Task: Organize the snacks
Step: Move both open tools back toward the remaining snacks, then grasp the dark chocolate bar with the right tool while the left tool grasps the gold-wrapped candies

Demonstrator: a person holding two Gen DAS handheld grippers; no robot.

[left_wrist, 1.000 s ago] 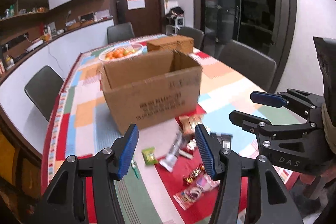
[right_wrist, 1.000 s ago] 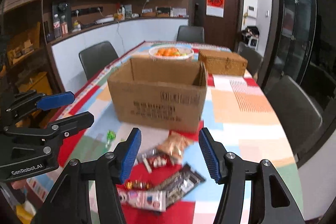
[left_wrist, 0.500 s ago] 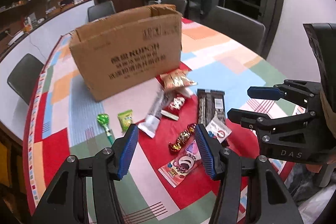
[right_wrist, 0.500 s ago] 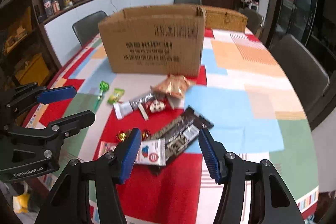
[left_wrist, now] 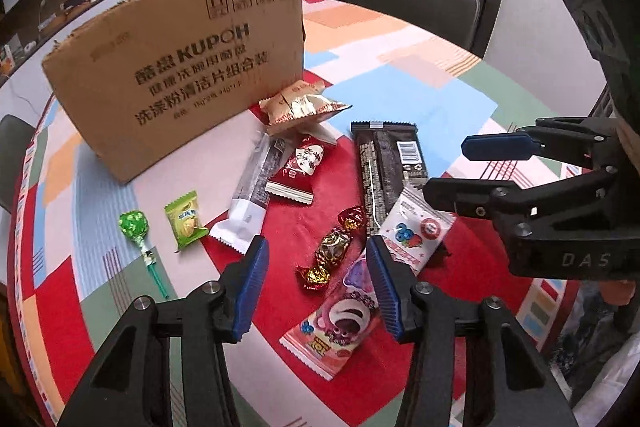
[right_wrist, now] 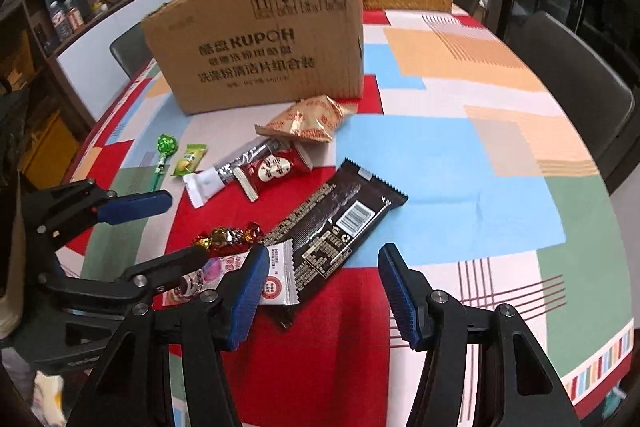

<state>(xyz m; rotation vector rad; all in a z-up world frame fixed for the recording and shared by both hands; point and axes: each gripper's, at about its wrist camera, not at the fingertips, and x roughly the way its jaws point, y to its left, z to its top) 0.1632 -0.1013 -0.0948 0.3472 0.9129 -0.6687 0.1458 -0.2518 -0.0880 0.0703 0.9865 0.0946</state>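
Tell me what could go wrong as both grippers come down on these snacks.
The left gripper and right gripper hang close together, so they might bump. The white packet overlaps the dark bar and pink packet, so one pinch may drag several. The left jaws, just narrowing with nothing between them, could miss the foil candy.
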